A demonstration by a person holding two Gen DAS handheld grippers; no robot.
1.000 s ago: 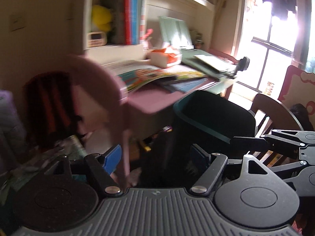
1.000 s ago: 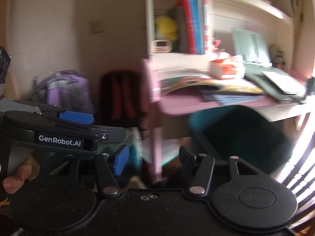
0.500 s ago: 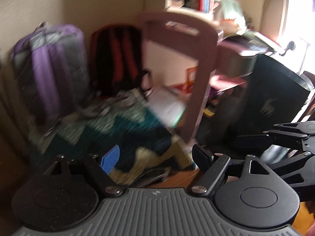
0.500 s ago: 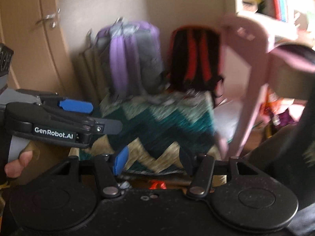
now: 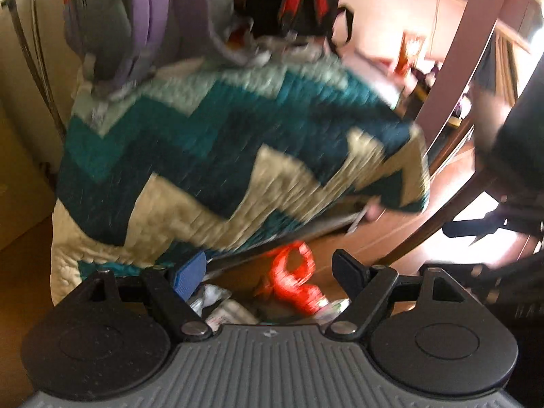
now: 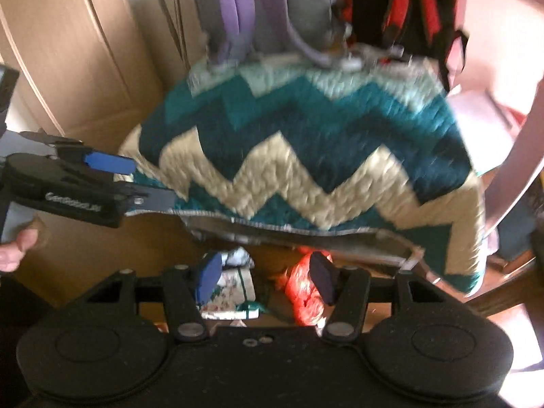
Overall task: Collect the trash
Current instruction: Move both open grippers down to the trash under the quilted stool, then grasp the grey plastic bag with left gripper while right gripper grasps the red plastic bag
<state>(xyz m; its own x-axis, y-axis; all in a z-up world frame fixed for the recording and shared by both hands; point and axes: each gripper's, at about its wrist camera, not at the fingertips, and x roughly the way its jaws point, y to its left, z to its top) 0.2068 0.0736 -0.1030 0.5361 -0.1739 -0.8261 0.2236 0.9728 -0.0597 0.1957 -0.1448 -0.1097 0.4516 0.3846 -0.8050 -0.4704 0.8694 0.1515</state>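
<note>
Both views have swung down from the table to the floor, so the red bag (image 6: 306,292) and white wrappers (image 6: 234,282) now lie under the zigzag blanket (image 6: 306,156), just ahead of the left tongs (image 5: 268,272) and right tongs (image 6: 265,275), both wide and empty.

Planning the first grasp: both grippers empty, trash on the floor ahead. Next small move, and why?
Probably ease the right gripper down and slightly right onto the red plastic bag. Its jaws are open and empty, and the bag lies on the floor just under the chevron blanket's edge, by the right fingertip. The left gripper is also open.
</note>
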